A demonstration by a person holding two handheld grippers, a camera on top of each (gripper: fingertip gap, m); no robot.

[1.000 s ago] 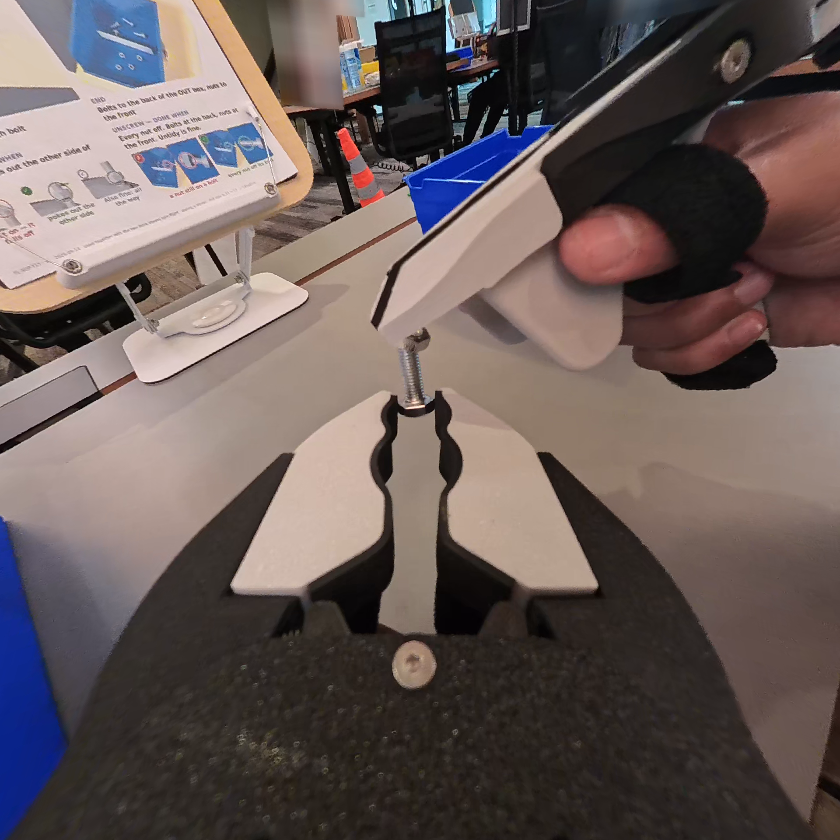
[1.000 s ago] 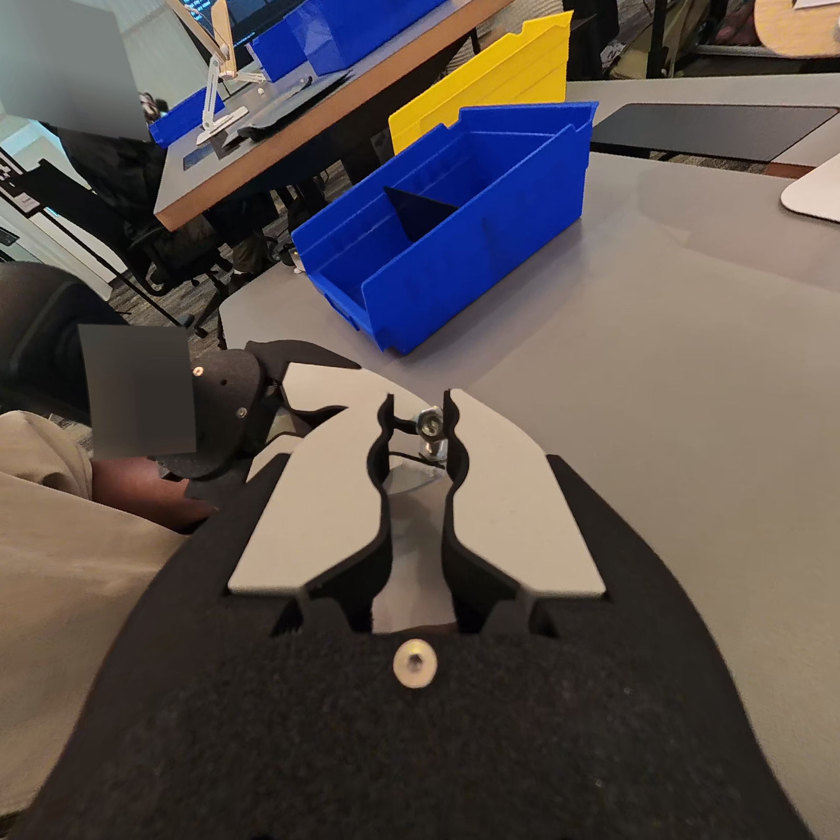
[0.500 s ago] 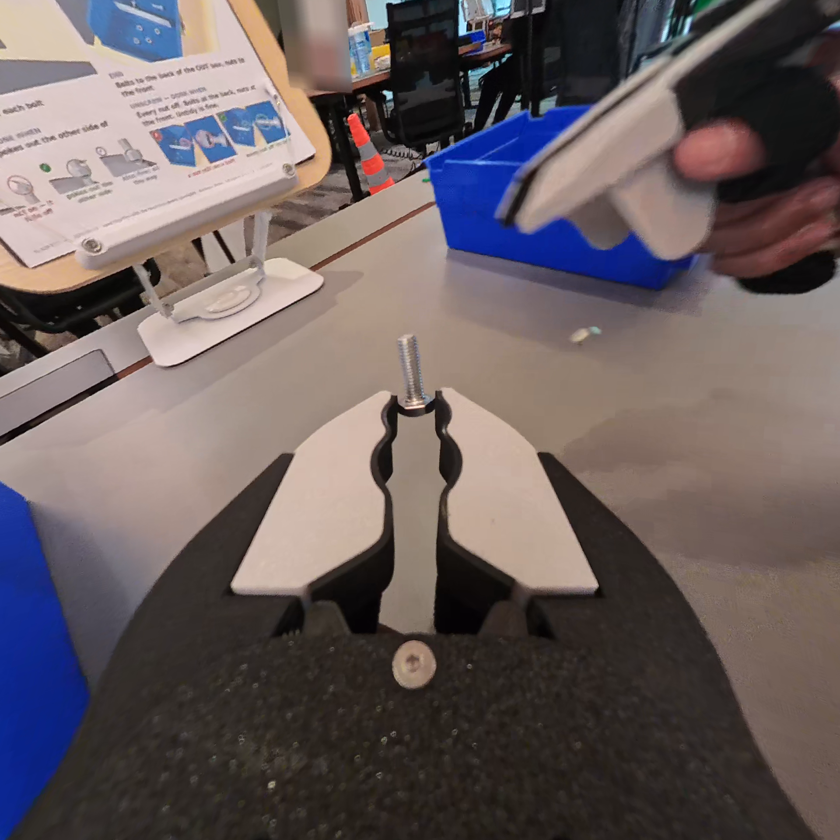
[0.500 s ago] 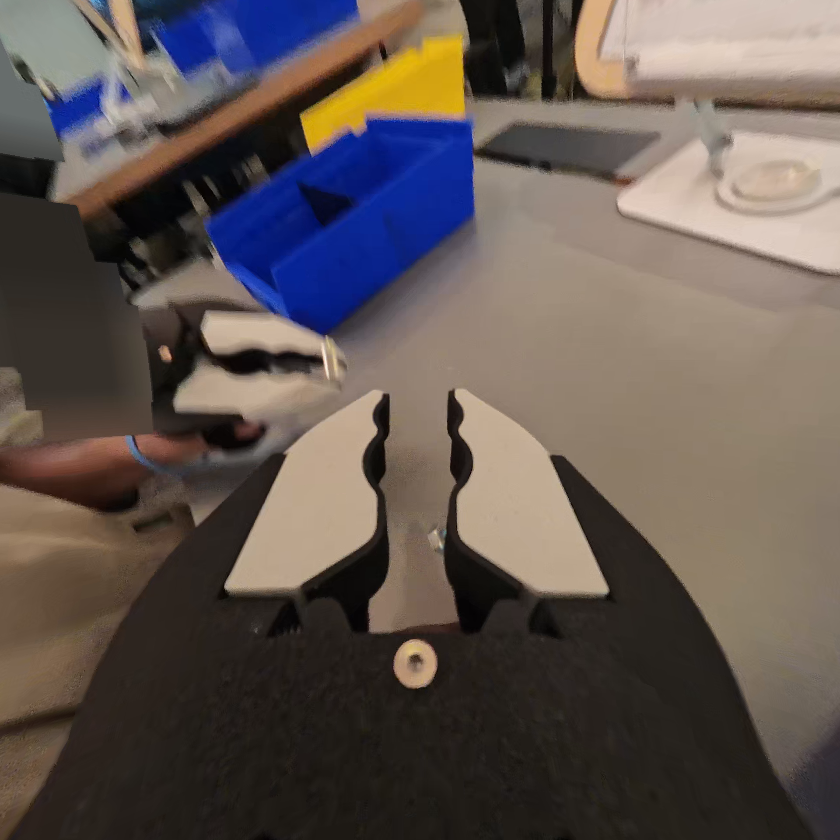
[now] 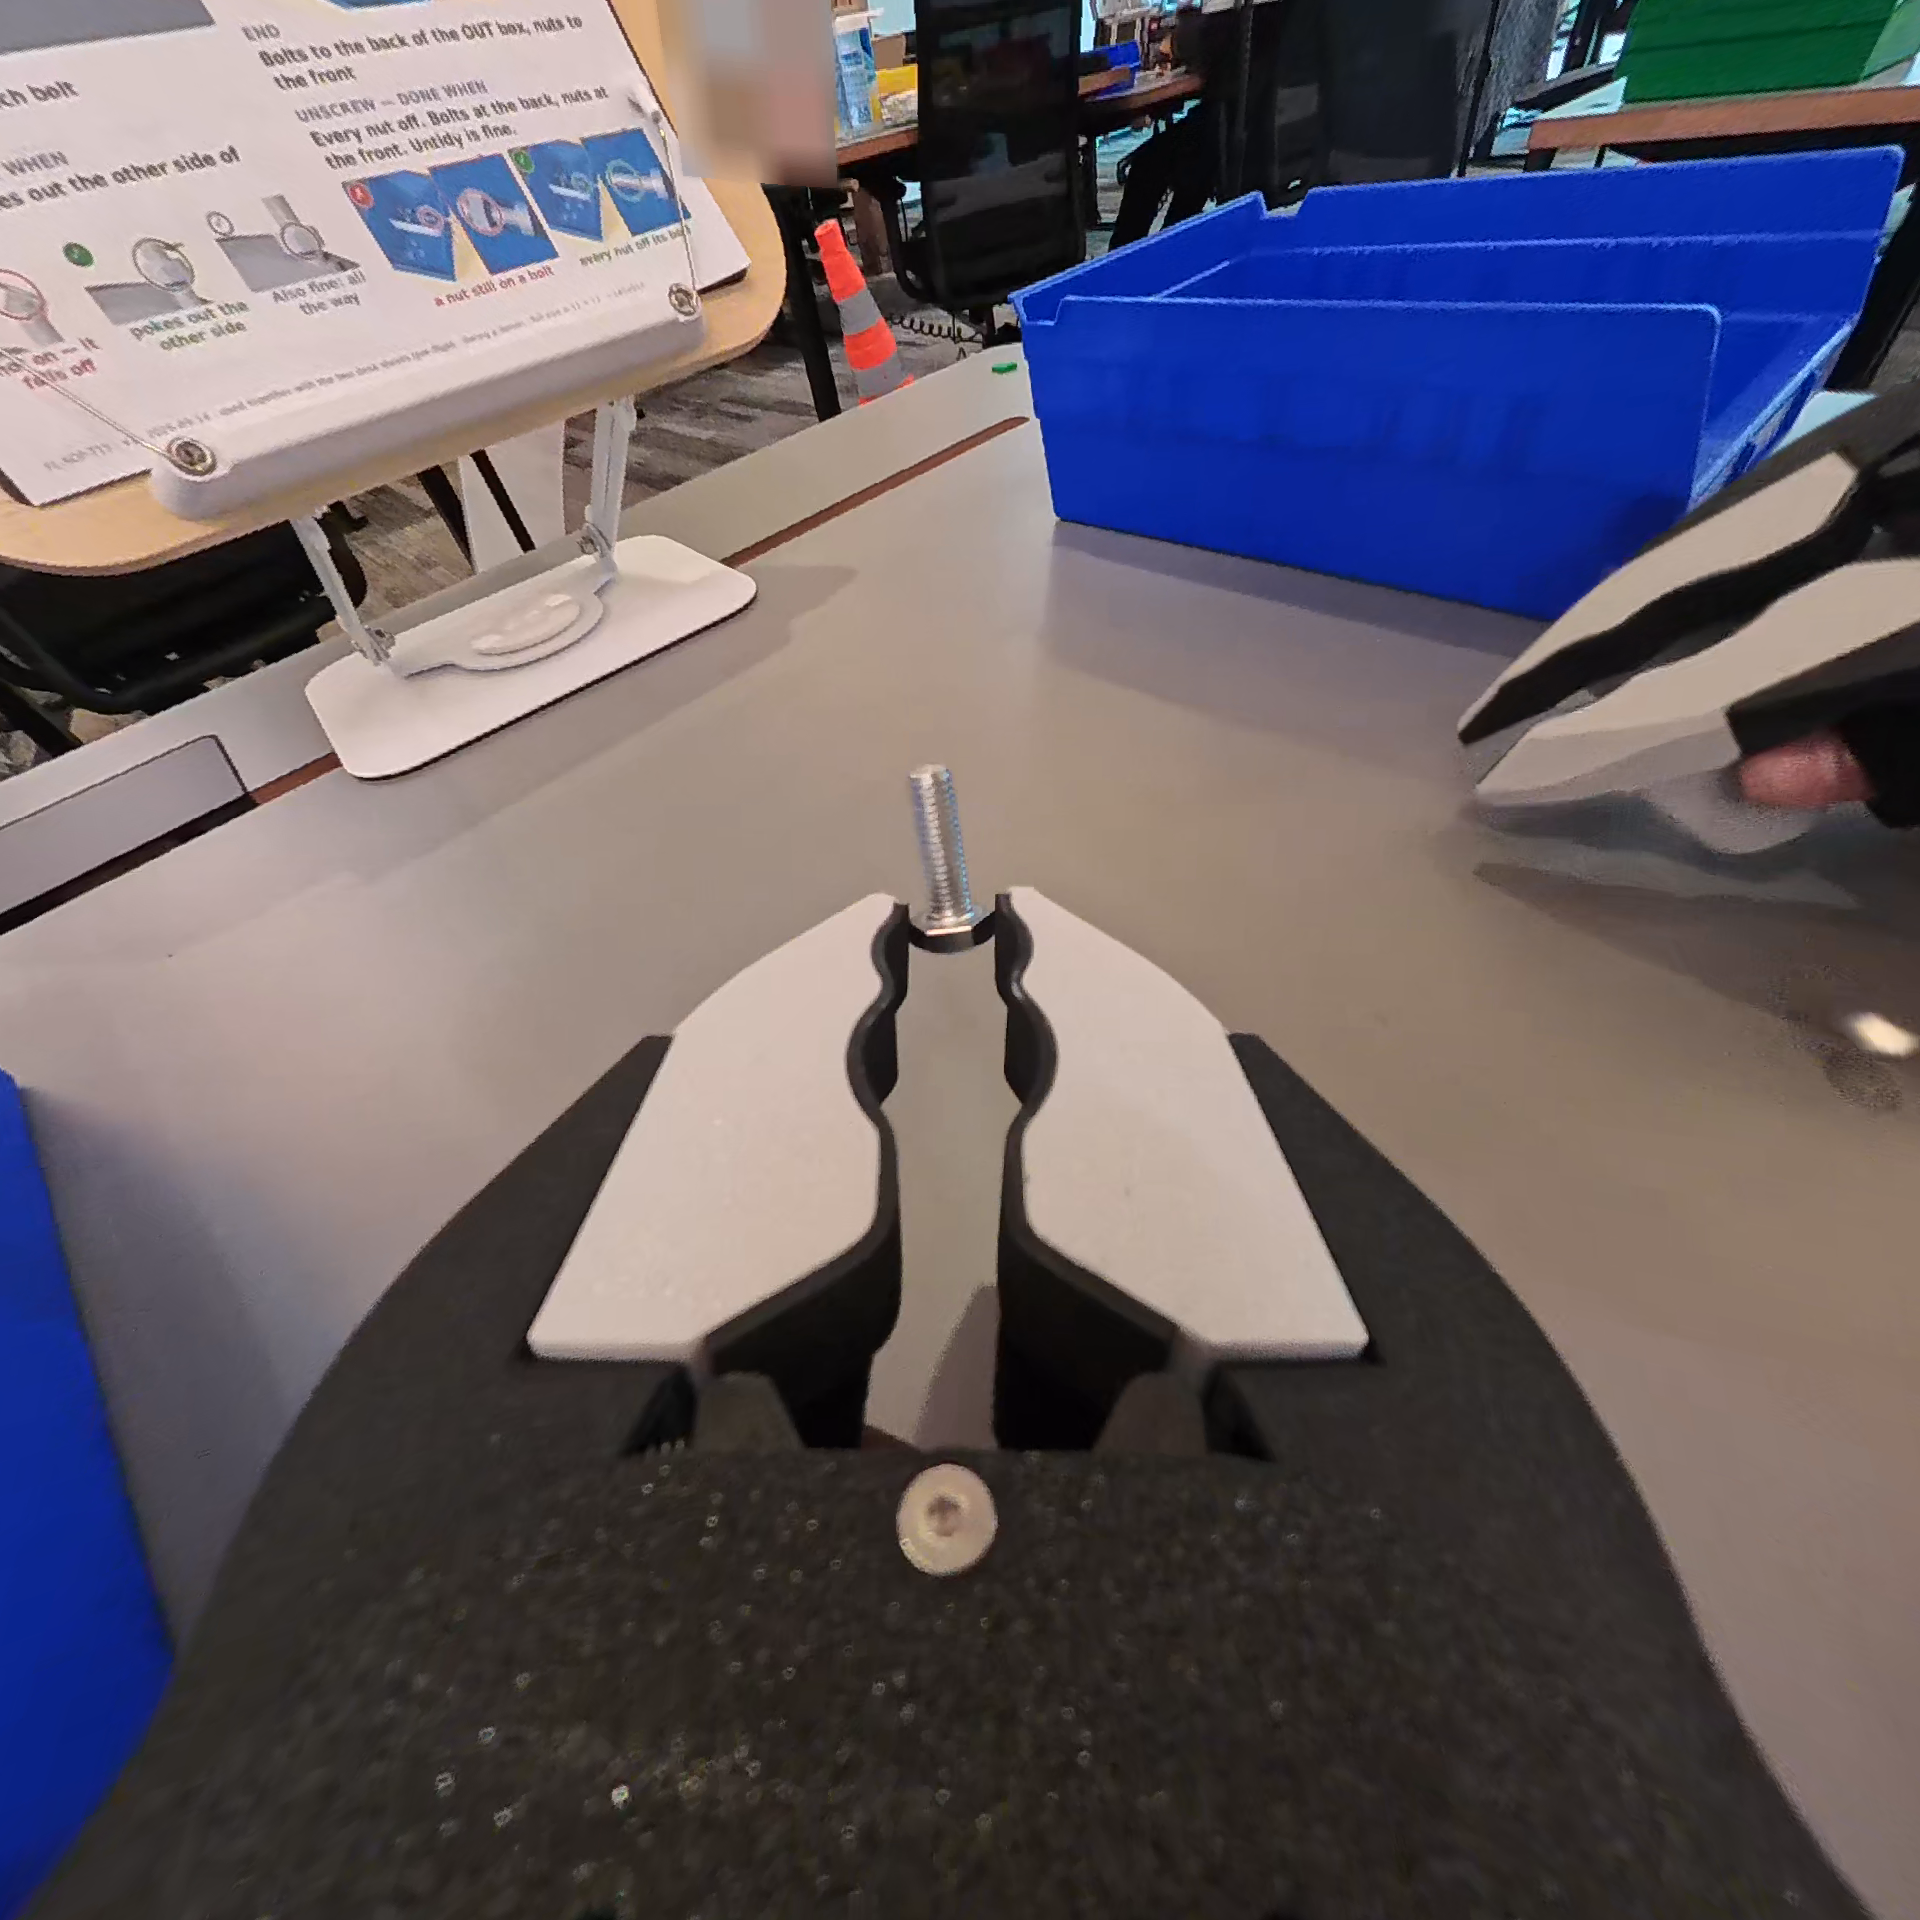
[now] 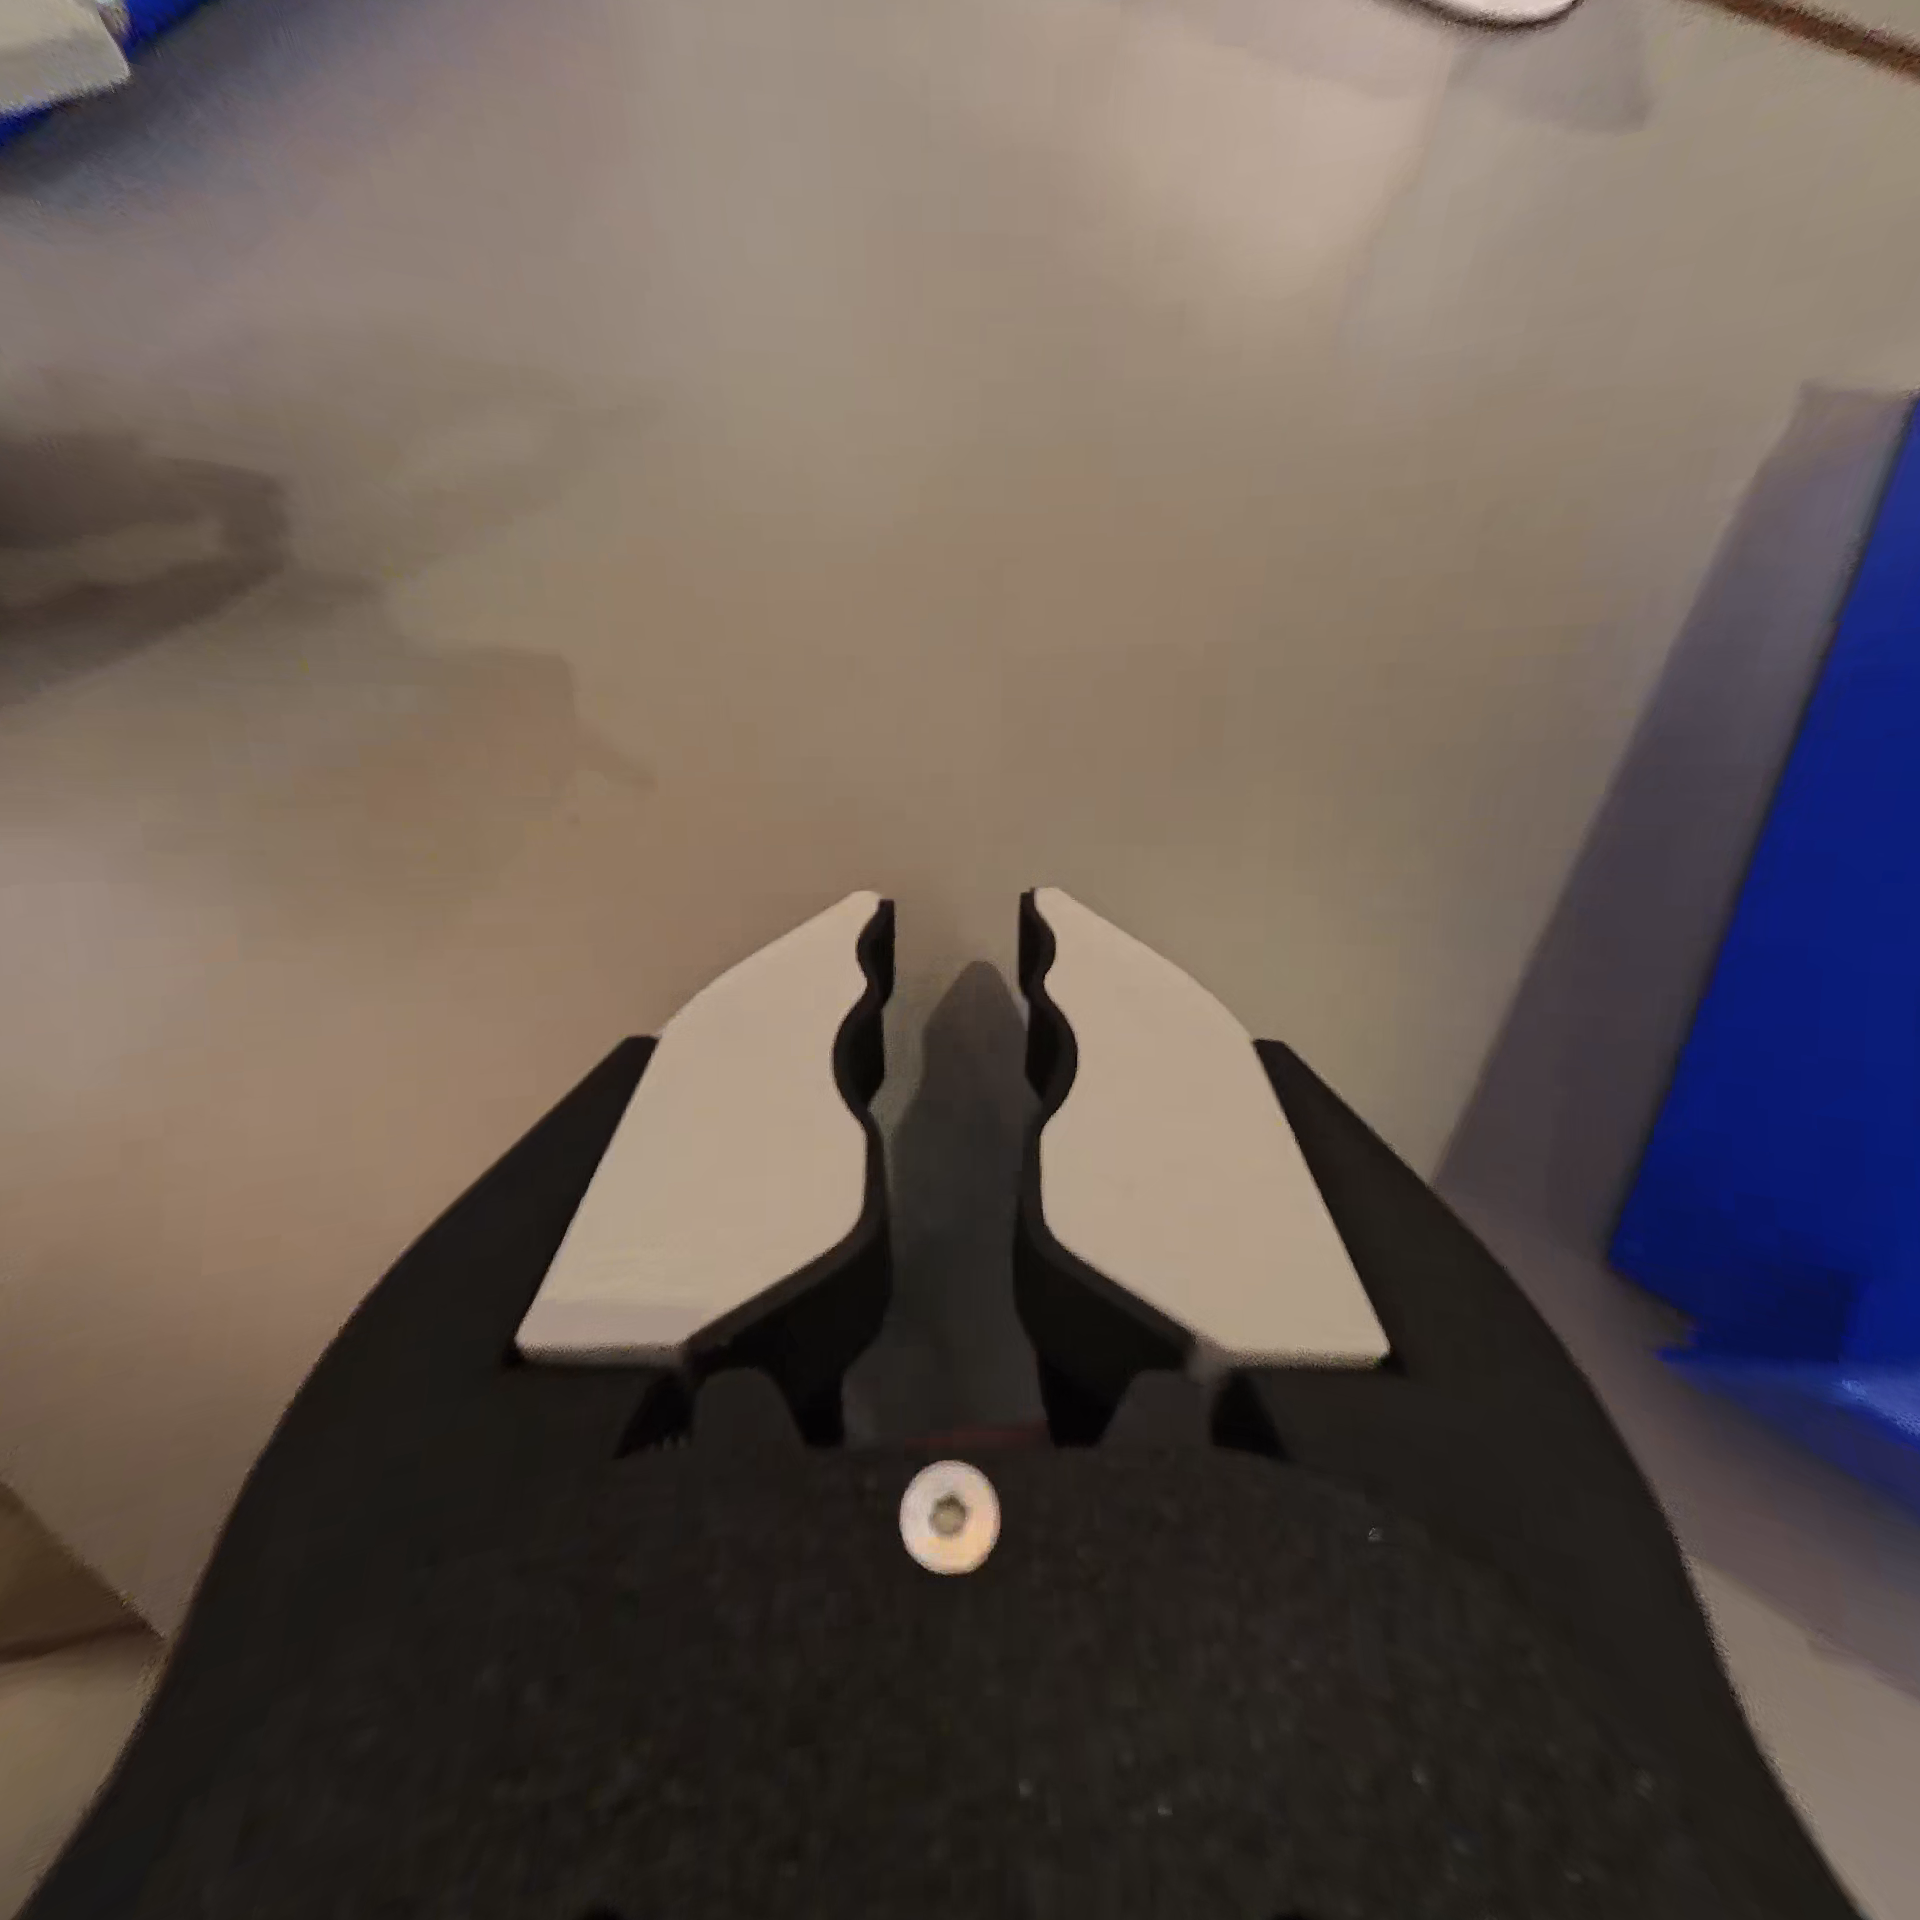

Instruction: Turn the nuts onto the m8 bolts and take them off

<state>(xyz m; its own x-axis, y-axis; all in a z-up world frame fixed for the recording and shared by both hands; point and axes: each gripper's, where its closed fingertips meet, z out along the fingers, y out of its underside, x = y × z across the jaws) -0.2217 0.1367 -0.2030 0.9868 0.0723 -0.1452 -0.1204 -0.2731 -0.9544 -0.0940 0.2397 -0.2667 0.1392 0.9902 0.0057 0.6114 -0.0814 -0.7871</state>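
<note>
My left gripper (image 5: pixel 948 914) pinches the bolt (image 5: pixel 938 844) by its head, thread up, mid-table, while my empty right gripper (image 6: pixel 956 920), jaws apart, drops toward the loose nut (image 5: pixel 1878 1034) near the right edge, where a blurred approach could knock it away.

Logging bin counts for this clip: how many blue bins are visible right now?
2. One bin stands at the table's far right, behind the right tool. Another shows only as a blue edge at near left. Others may be out of frame.
</note>
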